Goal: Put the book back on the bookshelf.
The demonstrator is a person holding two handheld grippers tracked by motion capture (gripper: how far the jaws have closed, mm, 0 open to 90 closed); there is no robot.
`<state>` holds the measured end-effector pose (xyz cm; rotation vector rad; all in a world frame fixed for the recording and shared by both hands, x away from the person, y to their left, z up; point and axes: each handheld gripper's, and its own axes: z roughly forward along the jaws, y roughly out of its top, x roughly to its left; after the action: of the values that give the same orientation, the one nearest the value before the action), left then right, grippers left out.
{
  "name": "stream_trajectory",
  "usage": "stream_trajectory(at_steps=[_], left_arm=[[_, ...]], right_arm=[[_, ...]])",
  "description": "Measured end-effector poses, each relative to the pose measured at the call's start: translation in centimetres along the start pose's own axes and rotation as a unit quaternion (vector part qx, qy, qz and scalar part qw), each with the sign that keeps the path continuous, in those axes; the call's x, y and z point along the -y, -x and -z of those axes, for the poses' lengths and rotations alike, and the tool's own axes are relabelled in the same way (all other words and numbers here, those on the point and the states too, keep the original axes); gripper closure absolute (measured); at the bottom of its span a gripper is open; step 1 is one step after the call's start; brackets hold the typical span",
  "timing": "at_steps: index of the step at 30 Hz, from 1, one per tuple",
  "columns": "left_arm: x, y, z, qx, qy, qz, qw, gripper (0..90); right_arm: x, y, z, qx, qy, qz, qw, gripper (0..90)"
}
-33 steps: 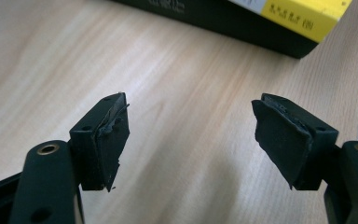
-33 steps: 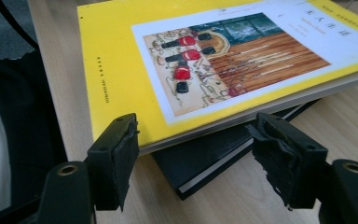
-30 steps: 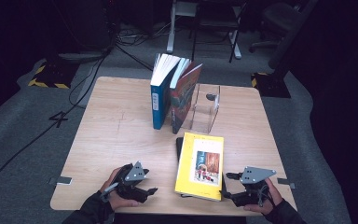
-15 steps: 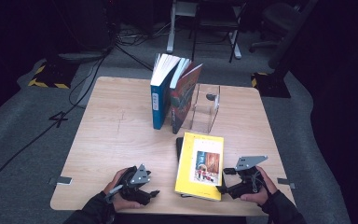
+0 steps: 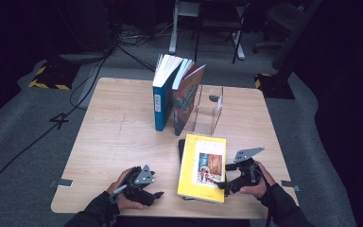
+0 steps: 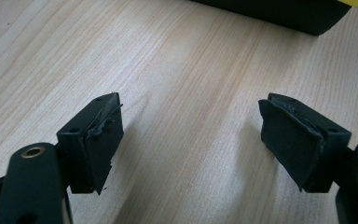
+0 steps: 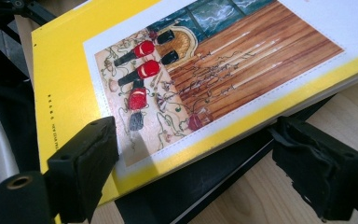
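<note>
Right gripper (image 5: 222, 183) fingers (image 7: 81, 165), just opened wide, straddle the yellow book's (image 5: 202, 166) near edge ungripped, having slid in from the table's (image 5: 113, 142) side; left gripper (image 5: 155, 195) open, idle; upright books (image 5: 175, 97) beyond.

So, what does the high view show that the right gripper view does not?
Only the high view: the upright blue book, the red-covered book leaning beside it, the clear plastic bookend, and the left gripper, open. Only the right gripper view: the cover painting's detail, red-coated figures on a wooden floor. Both: the flat yellow book on a black book, the wooden table, and the open right gripper at the yellow book's edge.
</note>
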<state>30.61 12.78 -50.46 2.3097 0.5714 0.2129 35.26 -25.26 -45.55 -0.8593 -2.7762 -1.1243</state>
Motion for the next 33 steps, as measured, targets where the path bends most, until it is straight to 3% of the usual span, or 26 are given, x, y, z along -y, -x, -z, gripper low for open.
stream_trajectory(at_steps=[5,15,17,20,25,33], left_arm=[[-0.1,-0.1,-0.1,0.001,0.000,-0.003,1.0000,21.5],[-0.1,-0.1,-0.1,0.001,0.000,-0.003,1.0000,21.5],[-0.1,-0.1,-0.1,0.001,0.000,-0.003,1.0000,21.5],[-0.2,-0.1,-0.2,-0.004,-0.002,0.003,1.0000,21.4],[-0.8,-0.6,-0.6,-0.009,-0.006,0.010,0.9999,19.9],[-2.1,-1.9,-1.7,-0.025,0.000,0.012,0.9996,19.6]], right_arm=[[-0.3,-0.3,0.3,0.016,0.012,0.012,0.9997,18.8],[-1.4,-0.3,0.8,0.020,0.034,0.032,0.9987,22.5],[-2.0,0.0,0.7,0.036,0.038,0.037,0.9979,23.4],[-2.1,0.4,0.6,0.033,0.047,0.026,0.9980,26.4],[-1.7,0.7,-0.1,0.049,0.020,0.022,0.9984,26.3],[-1.3,1.5,-0.6,0.004,0.007,-0.013,0.9999,19.0]])
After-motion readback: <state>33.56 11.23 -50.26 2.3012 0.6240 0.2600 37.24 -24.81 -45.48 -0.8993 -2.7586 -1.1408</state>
